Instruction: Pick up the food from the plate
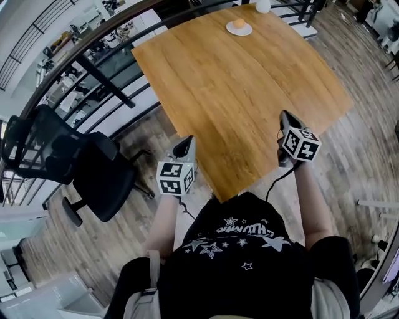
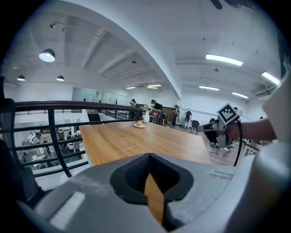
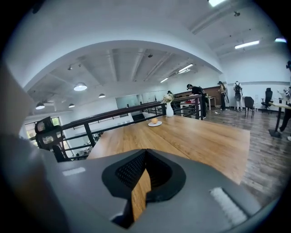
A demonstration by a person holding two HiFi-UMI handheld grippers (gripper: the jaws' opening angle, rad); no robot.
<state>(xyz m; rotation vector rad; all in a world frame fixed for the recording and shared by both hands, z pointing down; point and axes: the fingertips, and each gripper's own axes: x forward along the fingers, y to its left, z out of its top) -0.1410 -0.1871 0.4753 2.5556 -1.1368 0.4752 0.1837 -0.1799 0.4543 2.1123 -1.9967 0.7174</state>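
The worktop point(image 1: 237, 93) shows honey-brown wood grain; the plate point(image 1: 247, 30) is white, the food point(image 1: 238, 23) orange. The left gripper point(image 1: 188, 141) and right gripper point(image 1: 287, 117) wear black-and-white square markers.

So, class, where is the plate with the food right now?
In the head view, the plate sits at the far edge of the table, beside the white vase.

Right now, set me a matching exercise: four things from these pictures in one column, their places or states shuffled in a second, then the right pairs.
Things
1. food
2. vase
3. office chair
4. right claw

Places or states
A. on the floor, left of the table
B. shut, over the table's near edge
C. on the white plate
D. at the table's far edge, beyond the plate

Pairs: 1-C, 2-D, 3-A, 4-B
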